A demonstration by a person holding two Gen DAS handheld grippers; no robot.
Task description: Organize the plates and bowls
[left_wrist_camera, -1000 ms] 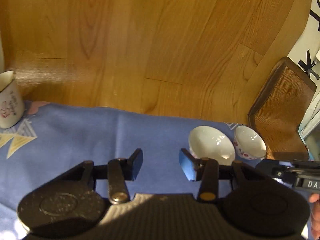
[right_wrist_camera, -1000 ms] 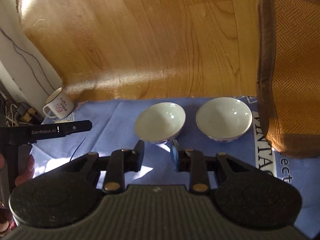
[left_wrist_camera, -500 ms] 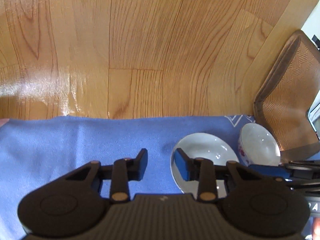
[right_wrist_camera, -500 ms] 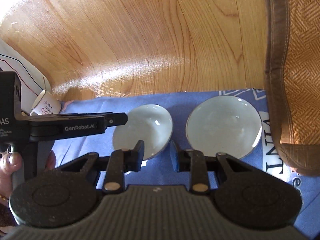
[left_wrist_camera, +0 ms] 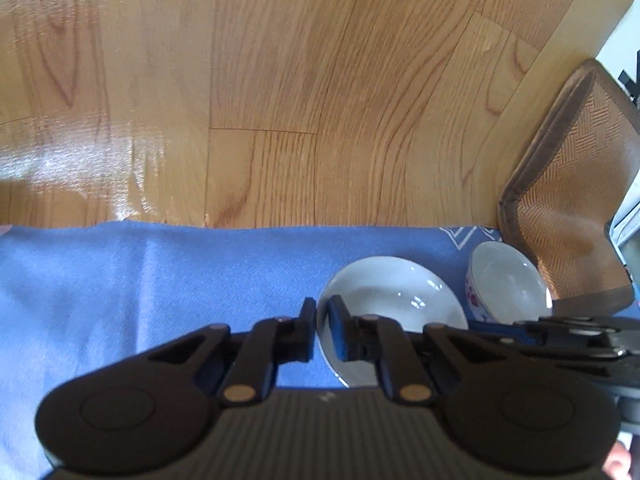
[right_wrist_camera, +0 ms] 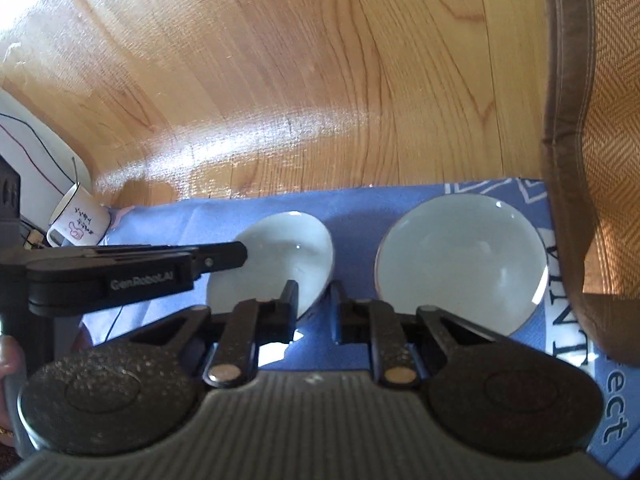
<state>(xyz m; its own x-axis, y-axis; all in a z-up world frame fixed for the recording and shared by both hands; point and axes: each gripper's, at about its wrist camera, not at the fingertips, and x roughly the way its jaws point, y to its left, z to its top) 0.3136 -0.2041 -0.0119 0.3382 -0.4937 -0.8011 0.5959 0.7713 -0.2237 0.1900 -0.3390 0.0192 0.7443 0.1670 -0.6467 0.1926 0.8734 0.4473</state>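
Two white bowls sit on a blue cloth [left_wrist_camera: 168,280]. The left bowl [left_wrist_camera: 396,300] also shows in the right wrist view [right_wrist_camera: 288,256]. My left gripper [left_wrist_camera: 322,320] is shut on this bowl's near-left rim, one finger inside and one outside. The right bowl [left_wrist_camera: 508,280], with red flowers on its side, lies beside it and shows in the right wrist view [right_wrist_camera: 460,256]. My right gripper [right_wrist_camera: 314,300] is open and empty, its fingers straddling the near-right rim of the left bowl.
A white mug [right_wrist_camera: 78,222] stands at the cloth's far left edge. A woven brown chair back [left_wrist_camera: 568,208] rises just right of the bowls and shows in the right wrist view [right_wrist_camera: 592,120]. Wooden floor [left_wrist_camera: 280,80] lies beyond the cloth [right_wrist_camera: 400,208].
My left gripper moved right to the left bowl and closed on its rim. My right gripper came lower and closer to the bowls, staying open.
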